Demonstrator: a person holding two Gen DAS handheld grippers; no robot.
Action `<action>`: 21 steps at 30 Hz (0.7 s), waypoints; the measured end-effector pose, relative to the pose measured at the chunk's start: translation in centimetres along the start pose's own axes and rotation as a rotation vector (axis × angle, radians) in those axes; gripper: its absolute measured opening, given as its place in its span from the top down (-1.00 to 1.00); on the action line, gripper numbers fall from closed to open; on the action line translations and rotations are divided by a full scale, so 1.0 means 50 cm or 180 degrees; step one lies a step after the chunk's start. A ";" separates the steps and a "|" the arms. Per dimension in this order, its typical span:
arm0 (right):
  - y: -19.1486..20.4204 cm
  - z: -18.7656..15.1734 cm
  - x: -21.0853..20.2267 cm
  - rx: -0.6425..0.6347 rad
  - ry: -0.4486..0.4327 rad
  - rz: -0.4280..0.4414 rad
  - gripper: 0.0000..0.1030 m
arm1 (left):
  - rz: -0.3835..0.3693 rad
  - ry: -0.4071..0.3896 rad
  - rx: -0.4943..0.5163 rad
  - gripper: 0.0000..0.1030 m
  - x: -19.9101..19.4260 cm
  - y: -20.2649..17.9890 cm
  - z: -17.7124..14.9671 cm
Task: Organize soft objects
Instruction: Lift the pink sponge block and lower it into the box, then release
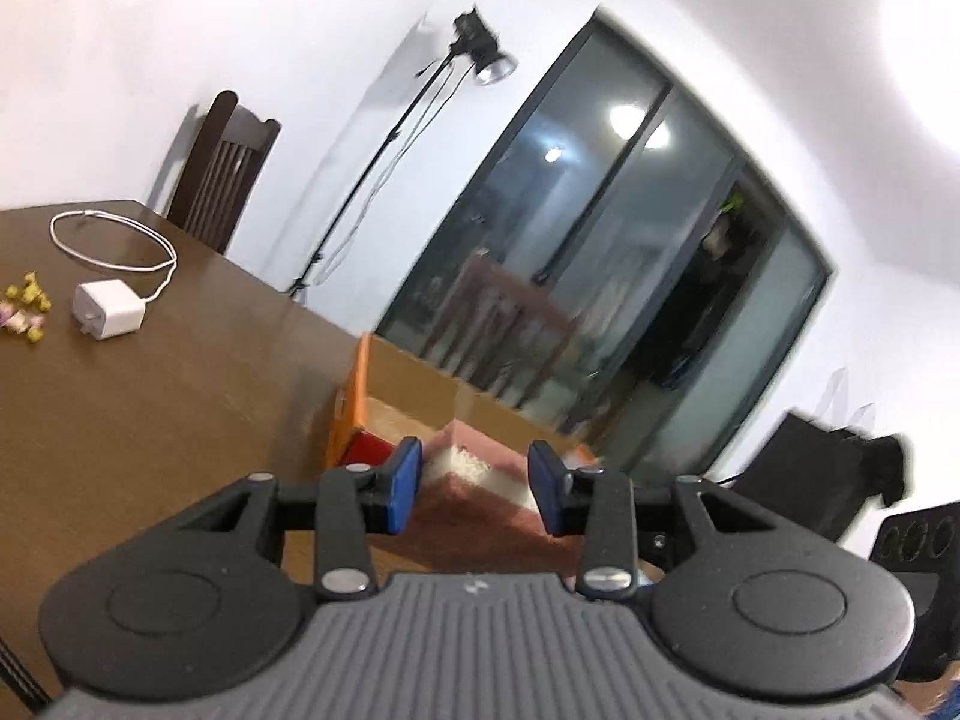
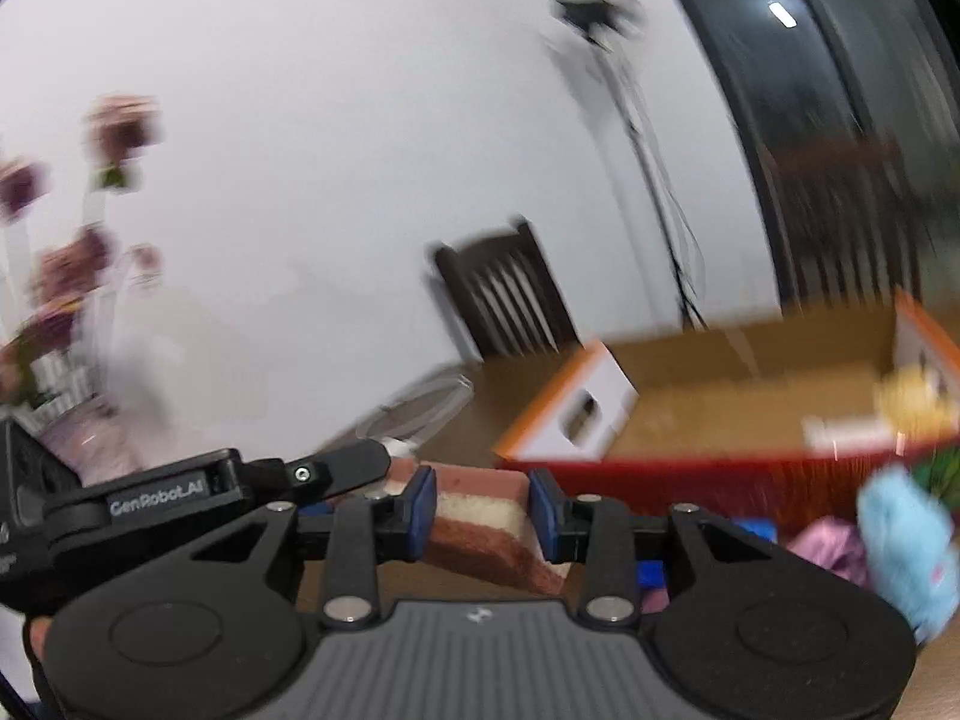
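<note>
A soft block striped pink, white and brown (image 2: 480, 516) hangs just above the brown table, in front of an open cardboard box (image 2: 600, 396) with orange rims and a red front. My right gripper (image 2: 483, 513) is shut on the block, its blue pads pressing both sides. In the left wrist view the same block (image 1: 474, 480) sits between the blue pads of my left gripper (image 1: 476, 489), which is shut on its other end. The left gripper (image 2: 390, 465) shows in the right wrist view, reaching the block's far left end. A yellow plush (image 2: 912, 402) lies inside the box.
A light blue fluffy toy (image 2: 906, 540) and a pink soft item (image 2: 834, 546) lie right of my right gripper. A white charger with cable (image 1: 108, 309) and small toys (image 1: 27, 300) sit on the table (image 1: 180, 408). A dark chair (image 1: 222, 174), a lamp stand (image 1: 390, 144) and glass doors stand behind.
</note>
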State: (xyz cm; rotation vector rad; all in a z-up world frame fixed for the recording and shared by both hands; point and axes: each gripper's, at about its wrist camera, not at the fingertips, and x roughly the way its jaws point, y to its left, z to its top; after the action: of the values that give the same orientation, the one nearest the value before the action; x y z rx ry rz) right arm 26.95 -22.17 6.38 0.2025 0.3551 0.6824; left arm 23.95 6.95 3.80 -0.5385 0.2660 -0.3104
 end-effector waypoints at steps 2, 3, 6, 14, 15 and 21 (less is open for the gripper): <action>0.042 -0.020 -0.050 -0.0175 0.0000 0.0054 0.34 | -0.0069 0.0011 -0.0067 0.23 -0.060 -0.001 -0.029; 0.055 -0.037 -0.068 -0.0212 0.0065 0.0085 0.34 | -0.0034 0.0056 -0.0070 0.23 -0.080 -0.003 -0.048; 0.064 -0.095 -0.101 -0.0100 0.0293 0.0079 0.34 | 0.0104 0.0297 -0.0202 0.22 -0.119 -0.004 -0.117; 0.060 -0.207 -0.200 0.0156 0.0638 0.0038 0.17 | 0.0050 0.0711 0.0120 0.06 -0.187 -0.037 -0.210; 0.064 -0.215 -0.212 0.0152 0.0693 0.0013 0.15 | 0.0033 0.0773 0.0082 0.04 -0.191 -0.036 -0.213; 0.065 -0.232 -0.248 0.0301 0.0675 -0.0067 0.15 | 0.0170 0.0797 -0.0036 0.01 -0.213 -0.015 -0.217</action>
State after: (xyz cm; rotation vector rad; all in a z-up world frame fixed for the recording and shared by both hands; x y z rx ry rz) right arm 11.66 -26.96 -0.21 0.2164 0.5927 0.6685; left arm 10.45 5.14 -3.02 -0.5027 0.5238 -0.3248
